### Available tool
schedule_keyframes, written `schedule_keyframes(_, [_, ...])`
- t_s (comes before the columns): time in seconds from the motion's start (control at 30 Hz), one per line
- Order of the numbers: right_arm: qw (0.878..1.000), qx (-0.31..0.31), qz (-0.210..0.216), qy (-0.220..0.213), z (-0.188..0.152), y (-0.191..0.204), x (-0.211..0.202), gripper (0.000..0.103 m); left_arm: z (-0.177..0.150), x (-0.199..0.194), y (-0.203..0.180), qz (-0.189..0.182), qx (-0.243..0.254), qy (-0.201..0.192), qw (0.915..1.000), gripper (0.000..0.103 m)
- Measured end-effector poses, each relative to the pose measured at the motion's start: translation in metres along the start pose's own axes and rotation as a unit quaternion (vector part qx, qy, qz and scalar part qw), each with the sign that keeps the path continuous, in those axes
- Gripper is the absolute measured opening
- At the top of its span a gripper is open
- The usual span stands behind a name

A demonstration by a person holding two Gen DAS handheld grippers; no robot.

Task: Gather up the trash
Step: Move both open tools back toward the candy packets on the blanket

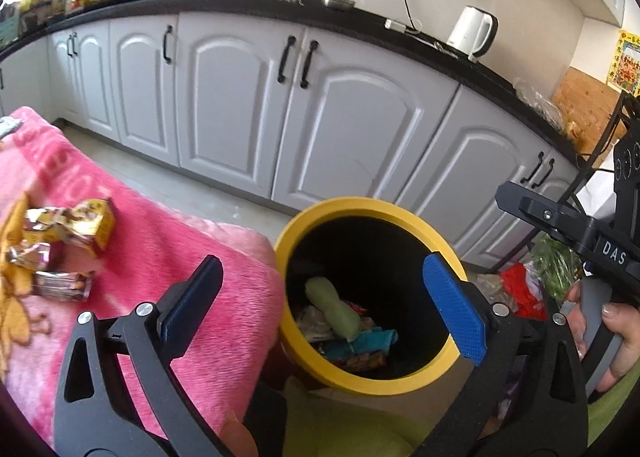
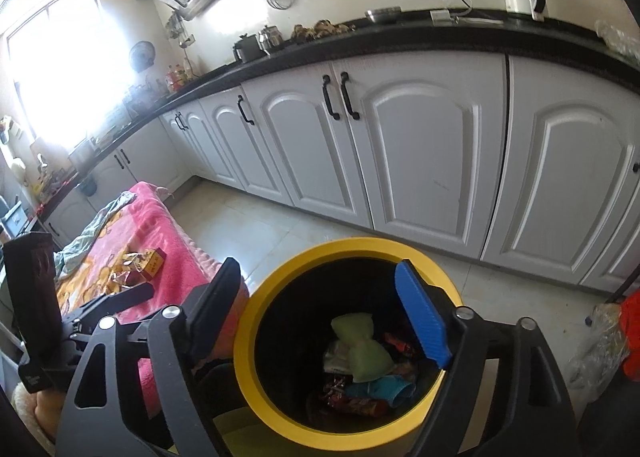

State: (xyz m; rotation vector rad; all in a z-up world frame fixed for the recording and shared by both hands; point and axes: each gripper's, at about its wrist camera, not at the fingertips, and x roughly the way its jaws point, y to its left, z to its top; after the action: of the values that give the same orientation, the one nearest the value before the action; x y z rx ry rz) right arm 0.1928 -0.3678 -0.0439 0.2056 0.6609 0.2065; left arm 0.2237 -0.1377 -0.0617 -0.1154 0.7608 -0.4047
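A yellow-rimmed black bin [image 1: 404,217] stands on the floor beside a pink blanket [image 1: 160,257]; it also shows in the right wrist view [image 2: 276,281]. Inside lie a pale green wrapper [image 1: 334,307] [image 2: 364,353], a blue wrapper [image 2: 380,387] and other crumpled packets. My left gripper [image 1: 324,297] is open and empty above the bin's mouth. My right gripper [image 2: 320,317] is open and empty over the bin too. Crumpled gold and brown wrappers [image 1: 60,237] [image 2: 140,263] lie on the blanket to the left.
White cabinets [image 1: 240,105] under a black counter [image 1: 360,17] run behind. A white kettle [image 1: 474,33] stands on the counter. Red and clear plastic bags [image 1: 524,289] [image 2: 616,329] lie on the floor right of the bin. The right gripper's body [image 1: 580,233] is at the right.
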Motion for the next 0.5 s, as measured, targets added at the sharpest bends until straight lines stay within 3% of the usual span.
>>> schedule_keyframes(0.5, [0.996, -0.078, 0.016, -0.038, 0.0, 0.055, -0.024, 0.089, 0.002, -0.054, 0.032, 0.023, -0.033, -0.047, 0.9981, 0.092])
